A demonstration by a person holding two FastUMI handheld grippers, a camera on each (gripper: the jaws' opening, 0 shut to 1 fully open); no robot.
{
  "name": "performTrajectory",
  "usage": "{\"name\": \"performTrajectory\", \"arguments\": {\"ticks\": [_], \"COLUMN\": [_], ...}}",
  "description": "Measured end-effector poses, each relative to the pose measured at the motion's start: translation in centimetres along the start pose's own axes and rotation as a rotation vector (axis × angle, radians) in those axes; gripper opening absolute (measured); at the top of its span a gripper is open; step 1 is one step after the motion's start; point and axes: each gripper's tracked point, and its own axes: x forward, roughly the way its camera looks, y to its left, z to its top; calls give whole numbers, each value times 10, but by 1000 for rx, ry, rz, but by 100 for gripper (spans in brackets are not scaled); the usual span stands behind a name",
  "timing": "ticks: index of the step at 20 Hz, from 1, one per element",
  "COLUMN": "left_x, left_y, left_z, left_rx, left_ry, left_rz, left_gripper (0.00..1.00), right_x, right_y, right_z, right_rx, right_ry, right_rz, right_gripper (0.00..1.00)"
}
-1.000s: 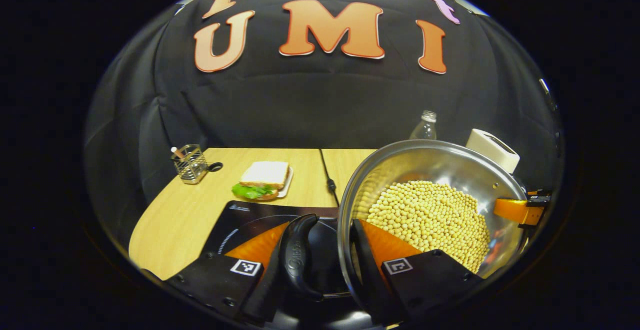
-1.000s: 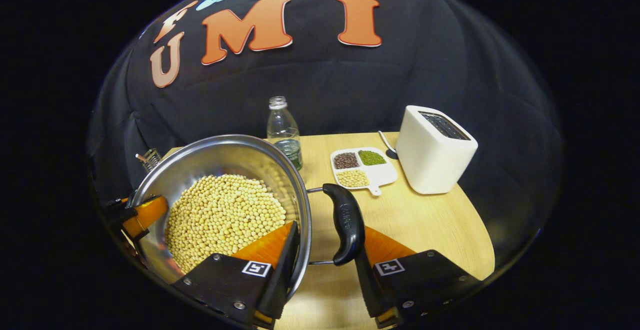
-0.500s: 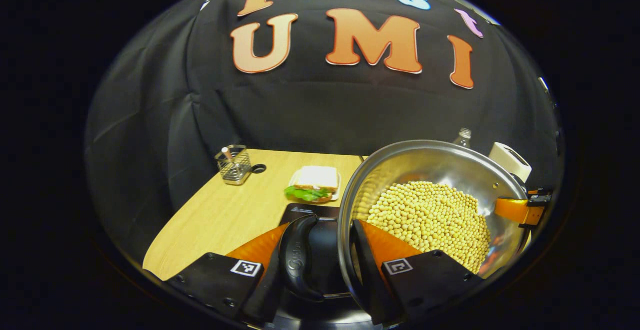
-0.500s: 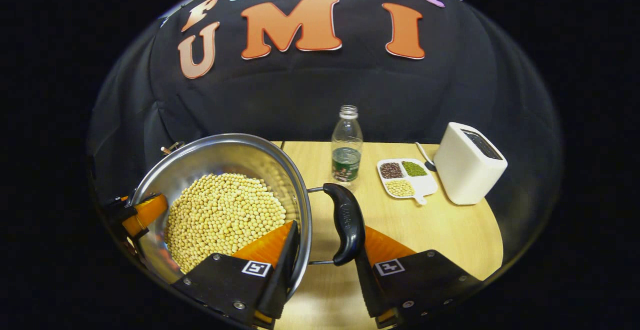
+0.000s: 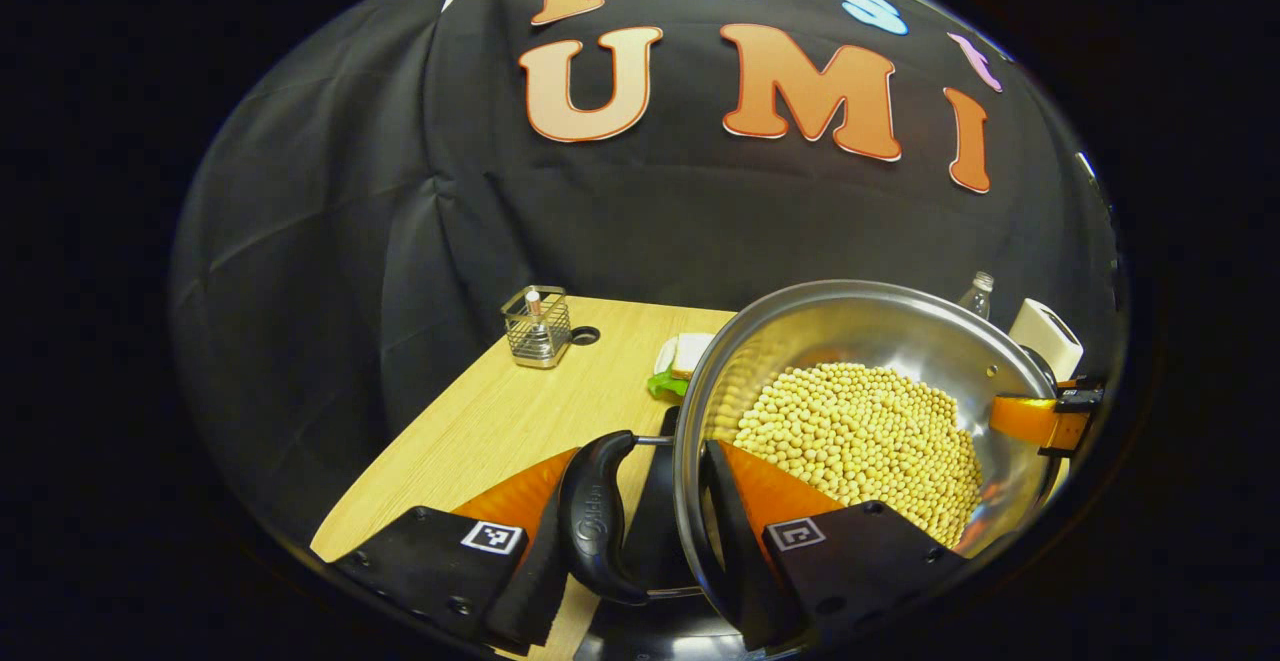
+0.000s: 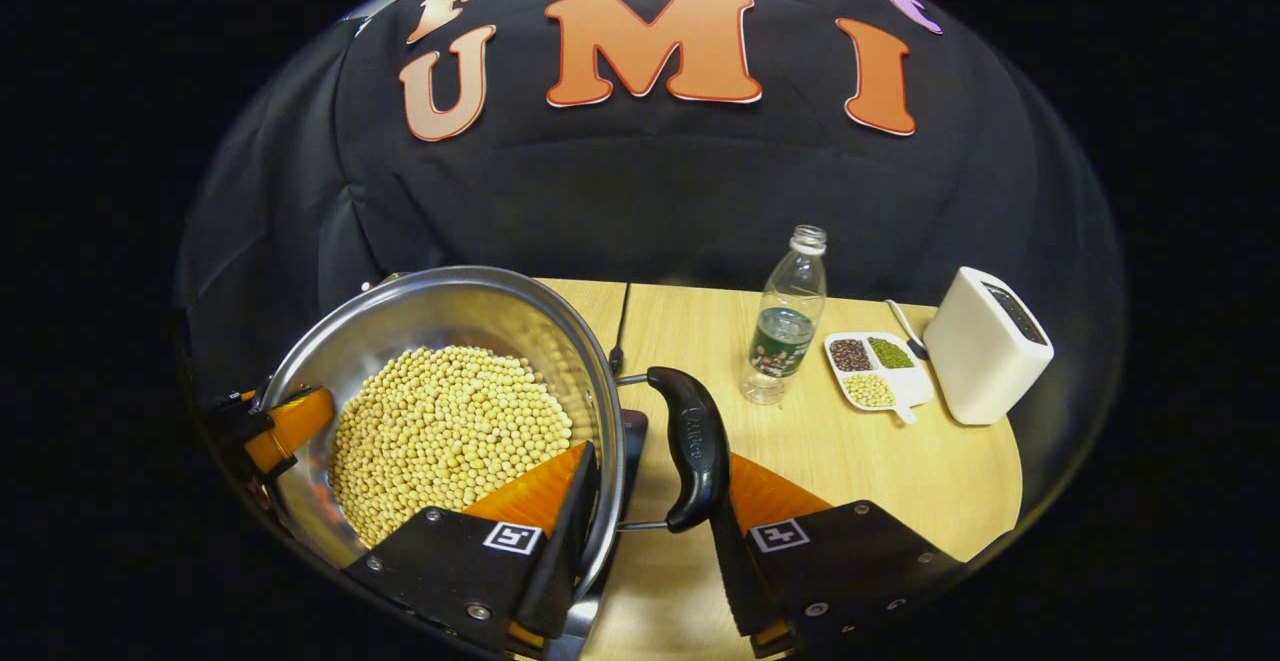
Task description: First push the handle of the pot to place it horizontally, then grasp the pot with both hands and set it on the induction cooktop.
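Note:
A steel pot (image 5: 860,293) full of soybeans (image 5: 860,431) hangs between both grippers. My left gripper (image 5: 637,531) is shut on the pot's left black handle (image 5: 598,521), with one finger outside the handle and the other inside the pot wall. My right gripper (image 6: 650,511) is shut the same way on the right black handle (image 6: 697,451) of the pot (image 6: 450,279). The dark induction cooktop (image 5: 657,496) lies under the left handle, and its edge (image 6: 633,431) shows beside the pot wall. Each gripper also appears across the pot: the right one (image 5: 1045,421), the left one (image 6: 285,431).
On the wooden table (image 5: 470,431) stand a wire basket (image 5: 536,326) and a sandwich on a plate (image 5: 678,359). To the right are a clear bottle (image 6: 785,321), a divided dish of beans (image 6: 875,371), a white toaster (image 6: 985,346) and a black cable (image 6: 620,326).
Both grippers have carried the pot leftward; the bottle, dish and toaster slid right in the right gripper view. The cooktop's edge now shows under the pot there. Both grips are unchanged.

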Motion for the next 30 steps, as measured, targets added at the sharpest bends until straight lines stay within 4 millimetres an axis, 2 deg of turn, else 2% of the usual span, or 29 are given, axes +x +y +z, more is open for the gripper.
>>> {"name": "performTrajectory", "arguments": {"ticks": [1,2,3,4,5,13,19,20,21,22,30], "left_x": [1,3,4,6,9,22,30,32,33,35,46], "left_y": [4,8,10,11,11,7,7,6,6,5,3], "left_z": [-2,-3,-4,-4,-6,-19,-32,-32,-34,-36,-45], "left_rx": [1,2,2,0,-1,-6,-18,-18,-17,-17,-18], "left_ry": [5,5,9,10,16,43,53,55,56,58,66], "left_rz": [6,10,11,9,7,-6,3,4,6,6,6], "left_gripper": [74,71,74,71,74,75,75,75,75,72,75], "right_x": [1,1,3,4,5,-5,-12,-12,-14,-14,-16], "right_y": [-1,-2,-2,-1,-1,-2,-11,-11,-10,-10,-10], "right_z": [0,-2,-1,-1,0,-1,8,7,6,4,5], "right_rx": [0,-1,0,2,4,23,24,25,27,28,29], "right_ry": [6,8,11,14,16,35,47,49,47,50,62], "right_rz": [3,4,4,2,-1,-13,-16,-16,-16,-19,-26], "right_gripper": [61,61,61,61,61,61,61,57,61,61,61]}}
